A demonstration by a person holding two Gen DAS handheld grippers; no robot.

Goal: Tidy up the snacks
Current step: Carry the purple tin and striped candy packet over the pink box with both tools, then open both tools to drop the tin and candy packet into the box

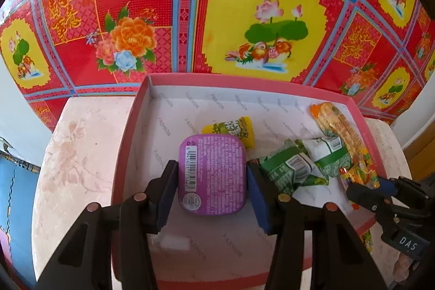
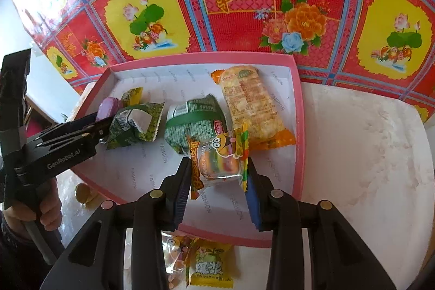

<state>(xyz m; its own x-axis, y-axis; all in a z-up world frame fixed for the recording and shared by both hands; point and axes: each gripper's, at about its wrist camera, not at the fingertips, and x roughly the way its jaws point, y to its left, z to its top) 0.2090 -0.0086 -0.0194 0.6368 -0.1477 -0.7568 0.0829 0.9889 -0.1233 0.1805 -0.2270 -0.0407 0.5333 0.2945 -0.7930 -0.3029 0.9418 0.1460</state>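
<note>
Trouble could come if the right tool, clamped on the slippery burger gummy pack, or the left tool, clamped on the purple tin, lets its snack slip over the pink box wall.

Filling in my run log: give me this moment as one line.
left tongs: shut on purple tin | right tongs: shut on burger gummy pack | both over pink box | loose snacks outside: yellow packet
</note>
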